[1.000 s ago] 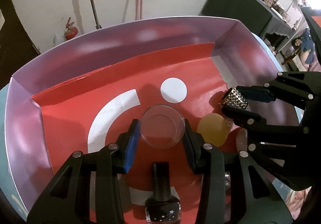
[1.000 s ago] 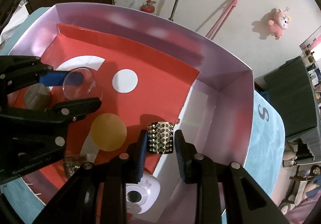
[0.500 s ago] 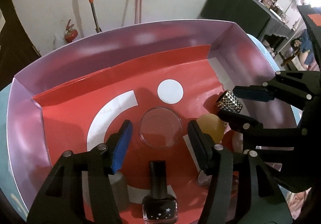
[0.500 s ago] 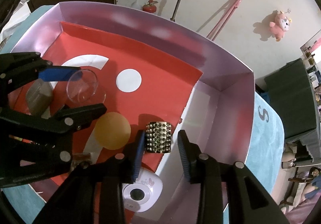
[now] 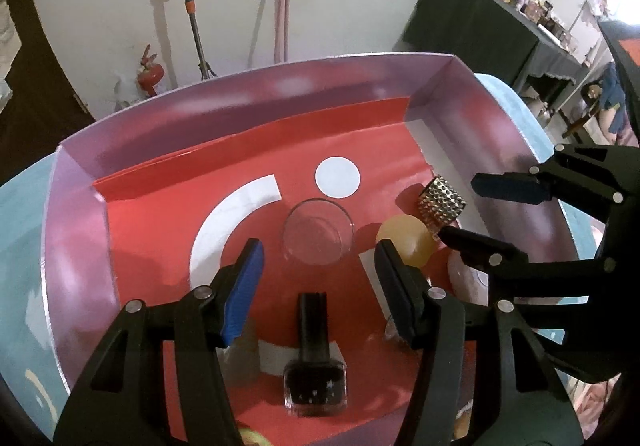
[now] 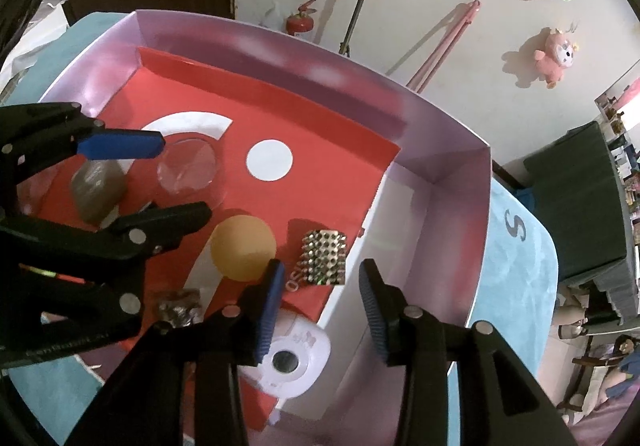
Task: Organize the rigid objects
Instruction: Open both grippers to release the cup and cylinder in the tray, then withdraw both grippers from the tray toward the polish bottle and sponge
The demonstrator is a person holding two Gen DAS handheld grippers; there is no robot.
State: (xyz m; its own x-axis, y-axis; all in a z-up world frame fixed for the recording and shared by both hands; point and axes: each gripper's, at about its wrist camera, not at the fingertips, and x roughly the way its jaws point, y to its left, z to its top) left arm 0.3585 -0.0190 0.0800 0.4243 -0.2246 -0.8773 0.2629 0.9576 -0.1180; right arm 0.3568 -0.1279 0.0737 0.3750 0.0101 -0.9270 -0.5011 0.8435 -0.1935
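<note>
A clear round glass dish [image 5: 318, 231] [image 6: 188, 170] rests on the red floor of the pink-walled box [image 5: 256, 102] [image 6: 448, 166]. My left gripper [image 5: 318, 286] [image 6: 180, 178] is open and empty, pulled back just short of the dish. A silver studded cuff [image 6: 322, 257] [image 5: 442, 202] stands on the box floor near the right wall. My right gripper [image 6: 320, 302] [image 5: 460, 210] is open and empty, just behind the cuff. An orange ball [image 6: 243, 248] [image 5: 406, 240] lies between the dish and the cuff.
A black nail polish bottle [image 5: 315, 360] lies below my left gripper. A brown stone [image 6: 98, 188], a small metal piece [image 6: 178, 306] and a white and pink round gadget [image 6: 290, 358] also lie in the box. The box sits on a light blue cloth [image 6: 516, 254].
Both grippers opened and let go: the left of the glass dish, the right of the studded cuff. Both drew back, leaving the dish and cuff on the box floor.
</note>
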